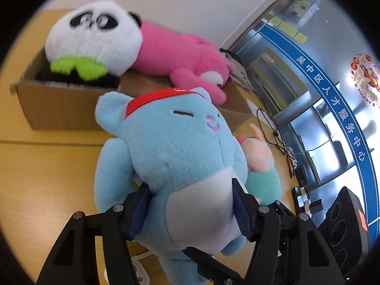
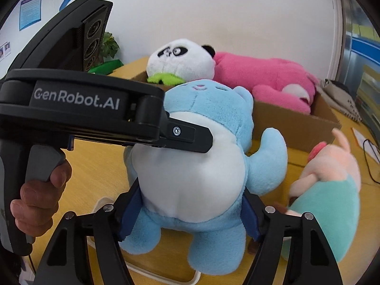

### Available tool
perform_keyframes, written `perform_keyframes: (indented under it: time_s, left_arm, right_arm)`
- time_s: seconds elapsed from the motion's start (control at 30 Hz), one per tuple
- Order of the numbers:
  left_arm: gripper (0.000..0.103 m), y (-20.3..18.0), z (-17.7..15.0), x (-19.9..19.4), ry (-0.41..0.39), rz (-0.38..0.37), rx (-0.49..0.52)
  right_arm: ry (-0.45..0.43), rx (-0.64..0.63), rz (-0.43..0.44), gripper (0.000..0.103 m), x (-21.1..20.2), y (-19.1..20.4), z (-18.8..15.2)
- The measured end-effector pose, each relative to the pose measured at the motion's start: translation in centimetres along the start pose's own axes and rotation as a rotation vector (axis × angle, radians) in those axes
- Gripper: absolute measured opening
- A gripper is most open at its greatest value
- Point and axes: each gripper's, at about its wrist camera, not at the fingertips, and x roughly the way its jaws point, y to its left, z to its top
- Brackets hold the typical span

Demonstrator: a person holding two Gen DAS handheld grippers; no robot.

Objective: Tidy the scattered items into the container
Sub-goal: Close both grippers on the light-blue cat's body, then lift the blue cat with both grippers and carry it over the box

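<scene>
A light-blue plush cat (image 1: 171,147) with a red cap and a white belly hangs just in front of the cardboard box (image 1: 59,104). My left gripper (image 1: 190,211) is shut on its body, blue pads pressing both flanks. My right gripper (image 2: 190,213) is shut on the same plush cat (image 2: 190,178) lower down, at the hips. In the right wrist view one finger (image 2: 190,135) of the left gripper crosses the toy's chest. A panda plush (image 1: 95,35) and a pink plush (image 1: 180,54) lie in the box. A pink-and-teal plush (image 2: 327,190) sits on the table to the right.
A person's hand (image 2: 38,201) grips the left gripper's handle. Spectacles (image 1: 270,128) and cables lie by the box's right end. A black device (image 1: 344,216) stands at the right, a white power strip (image 1: 137,268) lies below the toy, and a glass partition closes the right side.
</scene>
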Motion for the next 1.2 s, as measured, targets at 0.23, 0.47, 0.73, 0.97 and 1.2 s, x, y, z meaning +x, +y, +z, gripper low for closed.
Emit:
perform_keyframes:
  time_s: [0.23, 0.47, 0.73, 0.97, 1.2]
  left_arm:
    - [0.062, -6.2, 4.7, -5.9, -0.13, 0.013, 0.17]
    - [0.062, -12.6, 10.4, -11.3, -0.274, 0.039, 0.335]
    - [0.062, -15.6, 13.8, -13.3, -0.363, 0.077, 0.412]
    - [0.062, -14.8, 16.4, -11.5, -0.346, 0.078, 0.405]
    - [0.062, -11.1, 17.6, -6.4, -0.262, 0.085, 0.357]
  right_arm:
    - [-0.156, -0.033, -0.018, 0.078, -5.0, -0.5, 5.3]
    - [-0.319, -0.081, -0.071, 0.078, -10.6, -1.4, 12.9]
    - [-0.404, -0.094, -0.111, 0.078, -12.7, -2.3, 19.4]
    - [-0.401, -0.072, -0.114, 0.078, -11.5, -3.5, 21.5]
    - [-0.34, -0.012, -0.099, 0.078, -6.5, -5.5, 22.0]
